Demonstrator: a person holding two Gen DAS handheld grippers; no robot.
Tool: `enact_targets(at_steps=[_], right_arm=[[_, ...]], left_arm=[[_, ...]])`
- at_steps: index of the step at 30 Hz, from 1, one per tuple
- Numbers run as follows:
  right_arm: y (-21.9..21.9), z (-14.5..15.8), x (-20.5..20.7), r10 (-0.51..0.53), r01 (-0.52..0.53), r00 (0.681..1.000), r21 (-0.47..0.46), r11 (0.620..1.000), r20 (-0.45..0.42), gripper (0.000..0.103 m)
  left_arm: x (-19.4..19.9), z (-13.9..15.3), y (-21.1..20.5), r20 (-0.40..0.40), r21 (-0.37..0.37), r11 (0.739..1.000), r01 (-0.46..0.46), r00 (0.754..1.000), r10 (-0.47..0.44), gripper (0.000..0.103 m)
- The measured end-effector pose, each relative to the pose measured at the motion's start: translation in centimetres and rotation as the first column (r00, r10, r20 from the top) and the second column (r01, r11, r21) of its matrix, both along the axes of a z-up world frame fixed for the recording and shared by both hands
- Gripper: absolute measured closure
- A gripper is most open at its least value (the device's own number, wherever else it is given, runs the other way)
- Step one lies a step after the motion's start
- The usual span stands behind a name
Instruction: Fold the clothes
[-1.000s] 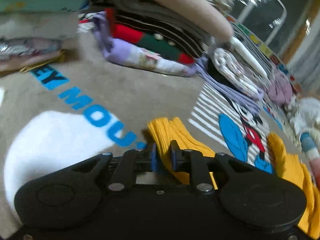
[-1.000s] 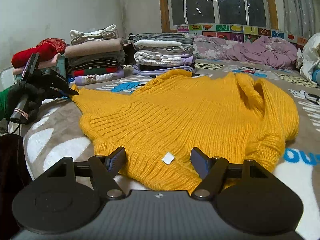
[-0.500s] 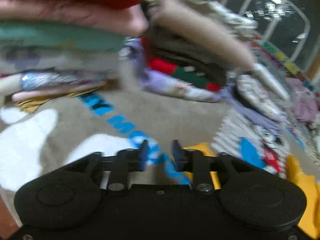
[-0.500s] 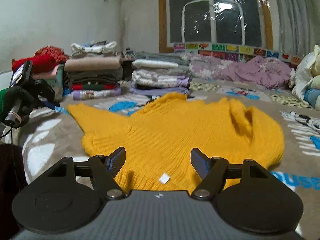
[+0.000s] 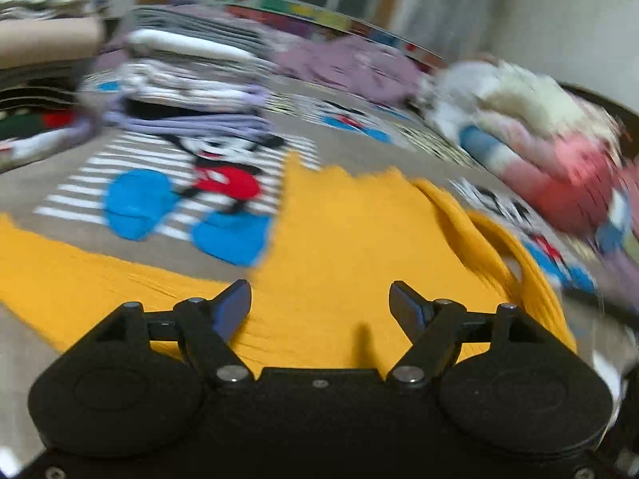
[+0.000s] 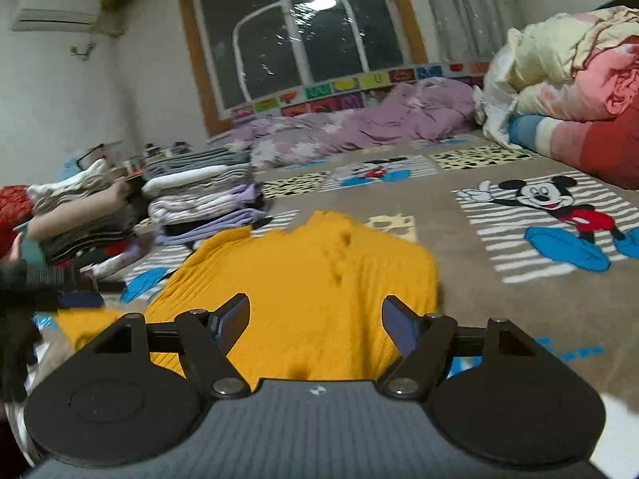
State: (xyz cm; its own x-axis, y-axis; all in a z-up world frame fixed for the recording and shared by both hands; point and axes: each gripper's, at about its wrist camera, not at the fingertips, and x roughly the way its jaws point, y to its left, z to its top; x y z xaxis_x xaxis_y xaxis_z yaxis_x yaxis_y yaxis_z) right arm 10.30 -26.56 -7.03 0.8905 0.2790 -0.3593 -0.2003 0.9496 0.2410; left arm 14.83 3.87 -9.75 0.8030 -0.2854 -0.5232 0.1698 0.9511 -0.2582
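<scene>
A mustard-yellow ribbed knit sweater [image 5: 351, 239] lies spread on the cartoon-print blanket. In the left wrist view one sleeve runs out to the left and a folded edge rises at the right. My left gripper [image 5: 319, 303] hangs just above the sweater's body, open, nothing between its fingers. In the right wrist view the same sweater [image 6: 311, 275] lies ahead and below my right gripper [image 6: 315, 319], which is open and holds nothing. The other handheld gripper [image 6: 52, 291] shows blurred at the left edge of that view.
Stacks of folded clothes [image 6: 199, 195] stand at the back left of the blanket [image 6: 499, 299]. A purple quilt [image 6: 359, 127] lies under the window. Rolled bedding [image 6: 571, 92] is piled at the right. Another folded stack [image 5: 44, 80] sits far left in the left wrist view.
My left gripper let go of the sleeve end, opened wide and swung right over the sweater's body. The right gripper rose and tilted up, still open.
</scene>
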Motion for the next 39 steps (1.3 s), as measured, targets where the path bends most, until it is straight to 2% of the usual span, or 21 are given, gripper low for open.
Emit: enact_targets(at_steps=[2, 4, 6, 12, 14, 18, 19, 22, 24, 26, 31, 39], right_arm=[[0.4, 0.2, 2.1, 0.01, -0.012, 0.999, -0.057, 0.998, -0.04, 0.03], [1.2, 0.3, 4.4, 0.028, -0.039, 0.996, -0.129, 0.991, -0.086, 0.035], [1.9, 0.4, 6.7, 0.042, -0.068, 0.99, -0.199, 0.978, -0.132, 0.039], [4.2, 0.8, 13.7, 0.063, -0.172, 0.96, -0.392, 0.904, -0.275, 0.052], [4.9, 0.9, 16.0, 0.062, -0.21, 0.945, -0.449, 0.869, -0.322, 0.059], [6.4, 1.1, 20.6, 0.05, -0.292, 0.91, -0.548, 0.784, -0.412, 0.068], [6.7, 1.0, 21.5, 0.041, -0.304, 0.9, -0.558, 0.772, -0.433, 0.069], [6.5, 0.7, 23.1, 0.022, -0.303, 0.882, -0.531, 0.791, -0.471, 0.078], [5.5, 0.9, 23.1, 0.026, -0.287, 0.879, -0.486, 0.825, -0.476, 0.088], [4.4, 1.3, 22.8, 0.033, -0.266, 0.882, -0.439, 0.858, -0.47, 0.092], [1.1, 3.0, 20.0, 0.05, -0.185, 0.92, -0.319, 0.929, -0.388, 0.093], [-4.6, 5.6, 14.2, 0.02, -0.051, 0.976, -0.139, 0.989, -0.215, 0.093]], left_arm=[[0.1, -1.1, -1.1, 0.0, 0.043, 0.998, 0.04, 0.999, -0.04, 0.027], [0.2, -1.5, -2.1, 0.021, 0.119, 0.99, 0.071, 0.997, -0.074, 0.025], [0.4, -1.5, -2.4, 0.03, 0.13, 0.987, 0.097, 0.994, -0.101, 0.025], [1.2, -1.5, -1.6, 0.011, 0.05, 0.993, 0.108, 0.994, -0.109, 0.025], [1.1, -1.3, -1.4, 0.007, 0.034, 0.993, 0.114, 0.993, -0.114, 0.025], [1.2, -1.2, -1.2, 0.001, 0.009, 0.992, 0.125, 0.992, -0.125, 0.025], [1.3, -1.2, -1.1, 0.0, 0.004, 0.992, 0.127, 0.992, -0.127, 0.025], [1.4, -1.2, -0.9, -0.004, -0.01, 0.992, 0.13, 0.992, -0.13, 0.025], [1.4, -1.1, -0.9, -0.005, -0.012, 0.991, 0.131, 0.991, -0.131, 0.025], [1.4, -1.1, -0.8, -0.005, -0.014, 0.991, 0.131, 0.991, -0.131, 0.025], [1.3, -1.1, -0.7, -0.005, -0.021, 0.992, 0.125, 0.992, -0.125, 0.025], [1.0, -1.1, -1.0, -0.005, -0.02, 0.993, 0.112, 0.994, -0.113, 0.025]])
